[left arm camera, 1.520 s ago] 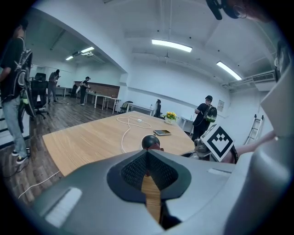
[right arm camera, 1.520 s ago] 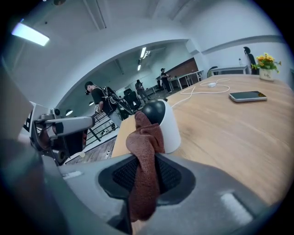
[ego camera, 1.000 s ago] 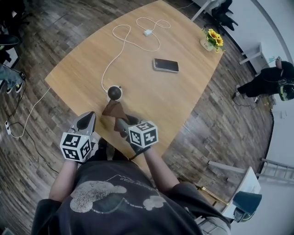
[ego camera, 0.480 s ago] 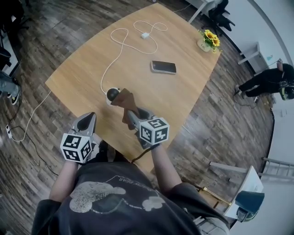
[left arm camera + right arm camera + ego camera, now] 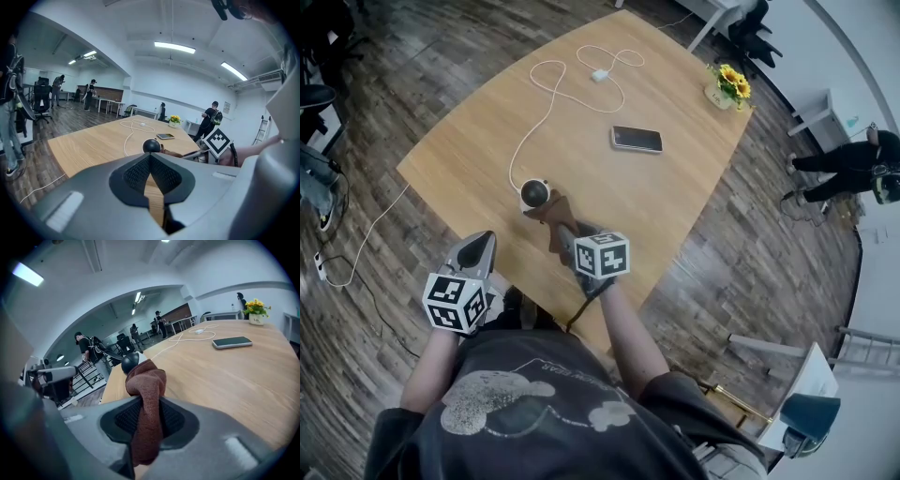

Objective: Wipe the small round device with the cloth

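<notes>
An open office with a dark plank floor [image 5: 412,56] holds a pale wooden counter [image 5: 609,197] with rounded corners. Near the counter's close edge stands the device [image 5: 534,193], a small black ball on a pale round base. A white cable [image 5: 546,103] runs from it in loops across the wood to a white plug [image 5: 598,75] at the far end. A dark phone [image 5: 637,139] lies flat well beyond the device, and a small pot of yellow flowers [image 5: 727,84] stands at the far right corner.

The right tool [image 5: 567,242] is clenched on a brown cloth [image 5: 555,217]. The cloth hangs through the jaws, and its bunched front end lies right against the device's near right side. Whether the two actually touch cannot be told.

The left tool [image 5: 475,251] is held at the counter's near edge, apart from the device and to its left. Its jaws are closed tip to tip with nothing between them, pointing toward the device.
</notes>
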Tool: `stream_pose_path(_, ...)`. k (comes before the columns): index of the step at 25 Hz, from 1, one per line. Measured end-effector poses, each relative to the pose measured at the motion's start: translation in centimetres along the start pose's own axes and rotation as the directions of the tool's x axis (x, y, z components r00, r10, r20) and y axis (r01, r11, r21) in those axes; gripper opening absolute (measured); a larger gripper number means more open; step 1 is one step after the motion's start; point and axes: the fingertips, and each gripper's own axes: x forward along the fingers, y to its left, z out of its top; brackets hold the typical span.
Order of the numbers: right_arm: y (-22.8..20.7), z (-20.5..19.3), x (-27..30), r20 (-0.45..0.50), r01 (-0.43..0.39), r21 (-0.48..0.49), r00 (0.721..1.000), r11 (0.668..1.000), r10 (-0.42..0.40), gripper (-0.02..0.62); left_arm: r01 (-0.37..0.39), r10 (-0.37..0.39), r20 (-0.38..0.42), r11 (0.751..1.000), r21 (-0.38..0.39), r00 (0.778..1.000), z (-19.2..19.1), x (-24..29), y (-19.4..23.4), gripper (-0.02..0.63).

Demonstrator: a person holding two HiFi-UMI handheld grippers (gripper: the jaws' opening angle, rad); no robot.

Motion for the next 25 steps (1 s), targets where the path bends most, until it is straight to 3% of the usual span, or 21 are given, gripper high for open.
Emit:
stream_pose_path(4,-0.1,-2.0,0.9,-0.091,0.020,-0.056,0.996,0.998,-0.026,0.080,-0.007,0.007,0.001,1.000,-0.004,1.000,-0.2,-0.4,-0.5,0.018)
stream_pose_path(7,-0.1,-2.1,0.4,-0.083,0.019,-0.055,0.996,0.998,-0.024,0.080,-0.025,0.025,0.009,1.000,-0.007,1.000,-0.3,-0.7,-0.6,0.018)
stream_pose_path(13,-0.5,0.8,-2.9,0.063,0.006,-0.034,0.998,0.999,-0.003,0.080,-0.070,0.070,0.022,0.998,-0.007,0.997,-0.3,-1.5,-0.5,0.018)
stream_pose_path(17,-0.2,4.7,-5.8,0.198,-0.029,-0.035,0.979,0.999,0.035,0.080,-0.089,0.089,0.030,0.996,-0.006,0.996,-0.2,-1.7,0.0,0.018)
stream_pose_path(25,-0.6,11.1,-6.2,0.312,0.007,-0.095,0.950,0.995,0.024,0.080,-0.030,0.030,0.044,1.000,0.006,0.999,1.5,0.3,0.9,0.018)
